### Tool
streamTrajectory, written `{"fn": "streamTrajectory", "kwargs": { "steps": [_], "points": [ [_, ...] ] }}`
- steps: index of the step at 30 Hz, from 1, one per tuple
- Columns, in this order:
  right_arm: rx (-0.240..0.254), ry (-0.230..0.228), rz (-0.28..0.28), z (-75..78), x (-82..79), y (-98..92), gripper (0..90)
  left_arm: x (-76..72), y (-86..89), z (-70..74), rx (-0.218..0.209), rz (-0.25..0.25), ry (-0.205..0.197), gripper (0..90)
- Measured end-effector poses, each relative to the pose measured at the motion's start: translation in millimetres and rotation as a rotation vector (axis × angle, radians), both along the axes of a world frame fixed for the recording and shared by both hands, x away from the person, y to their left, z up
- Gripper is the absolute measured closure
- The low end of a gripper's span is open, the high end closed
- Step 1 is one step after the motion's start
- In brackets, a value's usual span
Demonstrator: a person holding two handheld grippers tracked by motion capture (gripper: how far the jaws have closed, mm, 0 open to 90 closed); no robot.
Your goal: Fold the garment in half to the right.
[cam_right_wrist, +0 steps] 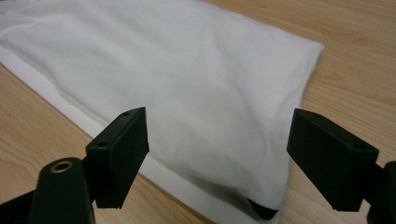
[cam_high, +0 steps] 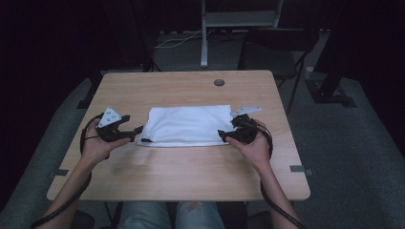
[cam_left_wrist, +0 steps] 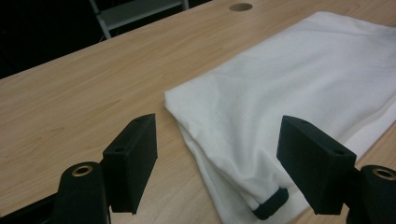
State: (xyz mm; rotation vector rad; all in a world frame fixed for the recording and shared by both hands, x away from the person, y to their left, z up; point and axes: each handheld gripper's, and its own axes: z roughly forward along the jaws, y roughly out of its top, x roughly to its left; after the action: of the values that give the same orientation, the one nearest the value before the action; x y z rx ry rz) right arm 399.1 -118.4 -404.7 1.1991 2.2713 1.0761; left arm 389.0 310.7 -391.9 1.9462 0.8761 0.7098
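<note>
both tongs, left tongs (cam_left_wrist: 217,156) and right tongs (cam_right_wrist: 217,144), gape released at the folded white cloth (cam_high: 187,125).

A light wooden table (cam_high: 181,167) with rounded corners stands on grey carpet (cam_high: 348,148). Near its far edge sits a round dark cable hole (cam_high: 219,82). Two strips of grey tape (cam_high: 300,169) mark the near corners, one at each side. Beyond the table a dark chair (cam_high: 279,52) stands at the right, beside a pale metal frame (cam_high: 205,33) with white cables (cam_high: 176,40) on the floor.
</note>
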Motion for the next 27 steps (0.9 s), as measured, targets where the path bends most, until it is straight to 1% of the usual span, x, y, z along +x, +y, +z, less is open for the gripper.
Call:
{"fn": "streamTrajectory", "kwargs": {
  "steps": [6, 7, 8, 10, 13, 16, 17, 18, 20, 21, 23, 24, 26, 27],
  "points": [
    [-0.024, -0.004, 0.042, 3.3, -0.3, 13.4, 19.5, 12.3, -6.2, 4.4, 0.006, 0.003, -0.002, 29.0],
    [-0.027, -0.005, 0.048, 3.5, -0.8, 15.7, 19.5, 18.8, -9.8, 6.5, 0.007, 0.0, 0.0, 29.0],
    [-0.027, -0.005, 0.048, 3.5, -0.8, 15.7, 19.5, 18.8, -9.8, 6.5, 0.007, 0.0, 0.0, 29.0],
    [-0.03, -0.006, 0.063, 3.4, -1.7, 20.3, 19.5, 28.7, -13.3, 7.9, 0.012, 0.009, 0.004, 29.0],
    [-0.039, -0.008, 0.082, 2.6, -2.6, 26.7, 19.4, 48.8, -19.3, 8.5, 0.022, 0.017, 0.014, 29.0],
    [-0.047, -0.005, 0.092, 2.6, -3.0, 31.1, 19.4, 71.5, -23.6, 6.9, 0.027, 0.036, 0.036, 29.3],
    [-0.044, -0.005, 0.093, 3.1, -3.7, 32.7, 19.3, 78.4, -24.6, 6.3, 0.033, 0.045, 0.039, 31.5],
    [-0.044, -0.005, 0.093, 3.1, -3.7, 32.7, 19.3, 85.0, -25.4, 5.0, 0.034, 0.052, 0.044, 31.5],
    [-0.044, -0.007, 0.094, 3.0, -3.8, 33.9, 19.3, 97.4, -26.4, 0.7, 0.034, 0.069, 0.074, 33.1],
    [-0.046, -0.006, 0.095, 2.8, -3.4, 34.3, 19.3, 102.6, -26.7, -2.4, 0.041, 0.074, 0.086, 34.3],
    [-0.049, -0.002, 0.096, 2.4, -2.9, 35.8, 19.3, 112.2, -27.4, -10.9, 0.052, 0.077, 0.128, 36.4],
    [-0.047, -0.003, 0.097, 2.5, -2.6, 36.9, 19.3, 114.7, -27.9, -13.3, 0.057, 0.075, 0.136, 37.9],
    [-0.051, -0.003, 0.102, 2.7, -1.6, 38.8, 19.3, 120.8, -29.7, -18.8, 0.05, 0.072, 0.159, 39.6],
    [-0.054, -0.003, 0.107, 2.9, -1.3, 39.9, 19.3, 123.3, -30.5, -20.8, 0.04, 0.074, 0.161, 41.3]
  ]
}}
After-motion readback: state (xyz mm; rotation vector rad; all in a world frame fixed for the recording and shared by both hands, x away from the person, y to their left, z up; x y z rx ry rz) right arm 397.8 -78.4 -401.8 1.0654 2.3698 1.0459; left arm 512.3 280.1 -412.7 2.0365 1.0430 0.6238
